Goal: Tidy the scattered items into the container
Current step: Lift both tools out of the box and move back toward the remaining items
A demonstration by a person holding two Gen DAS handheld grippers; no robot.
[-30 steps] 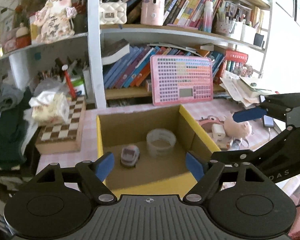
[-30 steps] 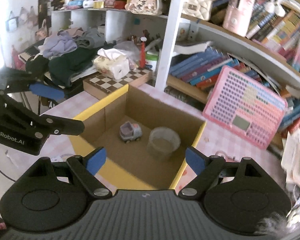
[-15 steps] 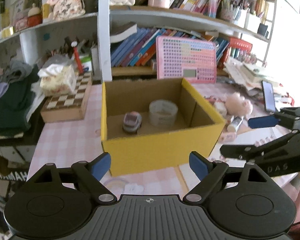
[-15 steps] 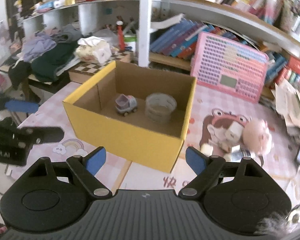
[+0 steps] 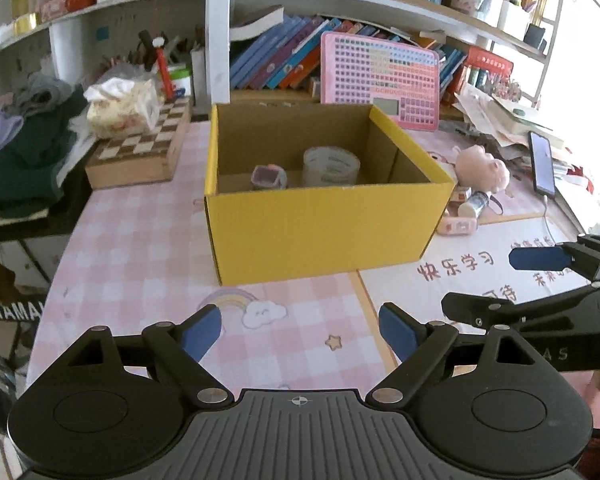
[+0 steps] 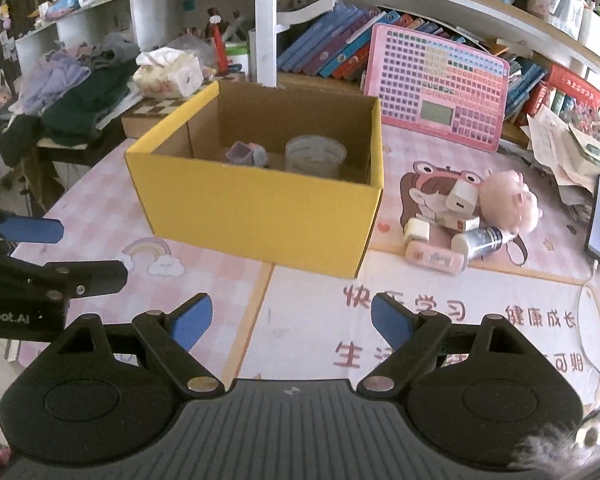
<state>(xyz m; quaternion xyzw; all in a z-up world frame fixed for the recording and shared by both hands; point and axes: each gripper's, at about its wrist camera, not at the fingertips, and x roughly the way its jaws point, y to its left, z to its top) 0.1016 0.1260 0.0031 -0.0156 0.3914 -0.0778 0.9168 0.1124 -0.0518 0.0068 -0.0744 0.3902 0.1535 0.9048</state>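
With both the left gripper [image 5: 300,330] and right gripper [image 6: 291,320] jaws wide and empty, reaching into the tight cluster around the plush pig [image 6: 508,202] beside the yellow cardboard box [image 6: 260,208] could knock the loose bottle [image 6: 478,240] rolling.

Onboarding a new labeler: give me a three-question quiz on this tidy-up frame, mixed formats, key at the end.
1. True or false: the left gripper and the right gripper are both open and empty.
2. Which two items lie inside the yellow box?
3. The pink plush toy lies: A) in the box, B) on the mat at the box's right, C) on the chessboard case.

Key:
1. True.
2. The toy car and the tape roll.
3. B.
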